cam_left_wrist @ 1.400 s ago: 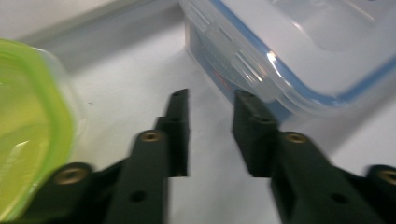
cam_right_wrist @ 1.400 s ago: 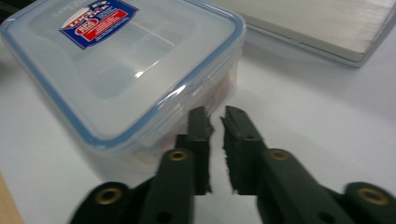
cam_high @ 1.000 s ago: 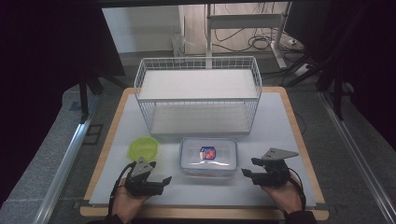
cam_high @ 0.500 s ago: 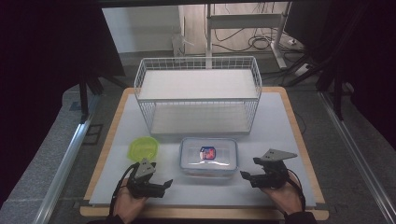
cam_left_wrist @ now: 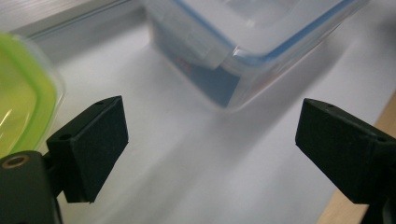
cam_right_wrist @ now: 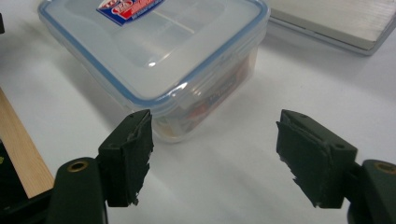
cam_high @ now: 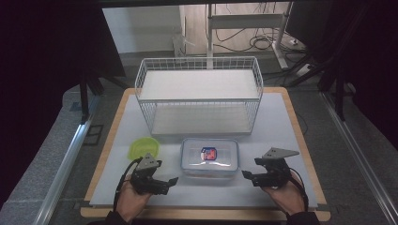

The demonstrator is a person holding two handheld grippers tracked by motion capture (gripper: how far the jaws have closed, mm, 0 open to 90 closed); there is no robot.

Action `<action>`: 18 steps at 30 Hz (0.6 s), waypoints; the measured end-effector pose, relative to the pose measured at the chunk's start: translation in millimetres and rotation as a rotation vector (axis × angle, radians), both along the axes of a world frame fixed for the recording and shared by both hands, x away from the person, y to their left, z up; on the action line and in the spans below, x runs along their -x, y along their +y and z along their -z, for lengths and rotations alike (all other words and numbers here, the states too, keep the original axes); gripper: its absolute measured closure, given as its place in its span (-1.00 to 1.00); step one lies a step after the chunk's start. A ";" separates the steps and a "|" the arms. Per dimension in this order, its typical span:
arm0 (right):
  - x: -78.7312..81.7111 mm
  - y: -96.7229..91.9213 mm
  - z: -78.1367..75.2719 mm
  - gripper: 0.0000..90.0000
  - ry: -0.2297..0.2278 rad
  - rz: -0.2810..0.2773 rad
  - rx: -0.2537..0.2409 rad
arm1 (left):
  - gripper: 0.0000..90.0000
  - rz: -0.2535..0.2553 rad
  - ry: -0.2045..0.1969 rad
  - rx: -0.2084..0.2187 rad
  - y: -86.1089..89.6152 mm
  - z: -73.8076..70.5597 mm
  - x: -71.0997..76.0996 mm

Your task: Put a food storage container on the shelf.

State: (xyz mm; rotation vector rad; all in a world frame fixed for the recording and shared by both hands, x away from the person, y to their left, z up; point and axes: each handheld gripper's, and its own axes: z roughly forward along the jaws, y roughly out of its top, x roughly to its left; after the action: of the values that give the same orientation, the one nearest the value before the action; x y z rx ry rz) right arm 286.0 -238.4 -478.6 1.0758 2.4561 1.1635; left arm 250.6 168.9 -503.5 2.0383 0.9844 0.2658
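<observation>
Left tool (cam_high: 170, 180) and right tool (cam_high: 247, 174) both agape, holding nothing, jaws just widening; clear lidded box (cam_high: 209, 157) between them, ungrasped; grasp and move both remain.

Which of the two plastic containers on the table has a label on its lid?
The clear container with blue-edged lid, between both grippers; the green one has none.

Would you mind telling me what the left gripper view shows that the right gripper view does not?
The left gripper view shows part of a green lid at its left edge, beside the open left gripper. The right gripper view shows the red and blue label on the box's lid, the corner of the wire basket's tray, and the open right gripper. Both show the clear plastic box on the white mat, with nothing between the jaws.
</observation>
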 end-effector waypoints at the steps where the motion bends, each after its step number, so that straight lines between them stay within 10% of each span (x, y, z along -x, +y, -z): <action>1: -0.4 0.7 -1.0 -0.43 0.002 0.001 0.002 | -0.81 0.005 0.007 0.003 -2.1 -2.0 -2.5; 18: -34.8 23.6 -1.9 -0.56 0.117 -0.049 -0.059 | -0.88 0.084 0.144 0.065 -41.3 -9.1 -56.6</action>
State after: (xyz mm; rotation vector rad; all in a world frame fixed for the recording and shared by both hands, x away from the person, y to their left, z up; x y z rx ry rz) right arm 320.7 -214.8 -476.7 1.1365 2.5650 1.2286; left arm 307.1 127.5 -494.4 2.0551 0.9790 0.0420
